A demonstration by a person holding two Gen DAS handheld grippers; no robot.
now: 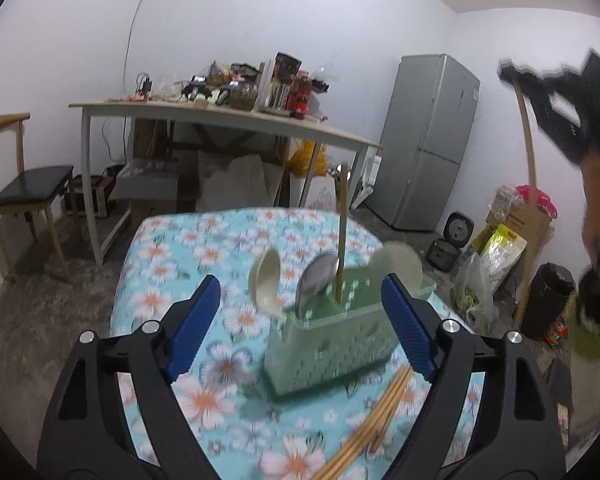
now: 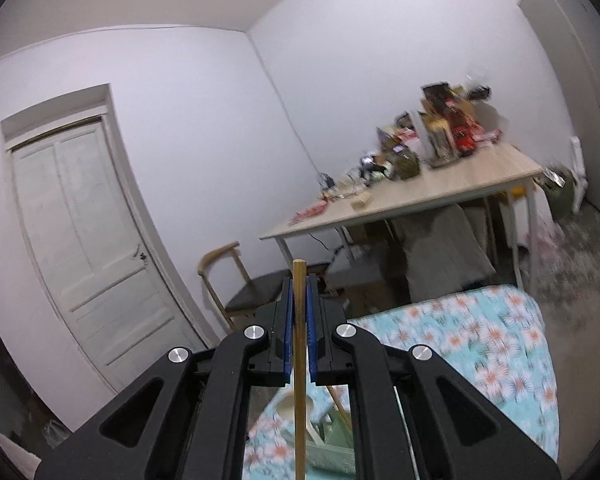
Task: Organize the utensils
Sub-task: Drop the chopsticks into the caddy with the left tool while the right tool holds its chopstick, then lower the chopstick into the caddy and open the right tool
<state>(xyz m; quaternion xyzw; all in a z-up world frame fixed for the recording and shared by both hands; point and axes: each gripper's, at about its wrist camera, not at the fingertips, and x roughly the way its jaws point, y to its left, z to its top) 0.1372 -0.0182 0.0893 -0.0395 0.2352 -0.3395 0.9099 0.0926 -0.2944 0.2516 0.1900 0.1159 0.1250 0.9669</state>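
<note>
Left wrist view: the left gripper hangs with its blue-padded jaws spread wide, nothing between them, above the table in a turquoise floral cloth. Nearest, toward the table's near edge, lies a loose bundle of light wooden chopsticks, one end almost touching the pale green perforated plastic utensil basket just behind it. In the basket stand a cream ceramic spoon leaning over its left end, a metal spoon, one upright wooden chopstick and a pale round-headed utensil at its right end. Up on the right, blurred, the right gripper holds a single wooden chopstick hanging down, well clear of the table.

In the right wrist view, the jaws are pinched narrowly on that chopstick, which runs upright between the pads. Beyond stand a wooden chair, a cluttered wooden desk and a grey fridge.
</note>
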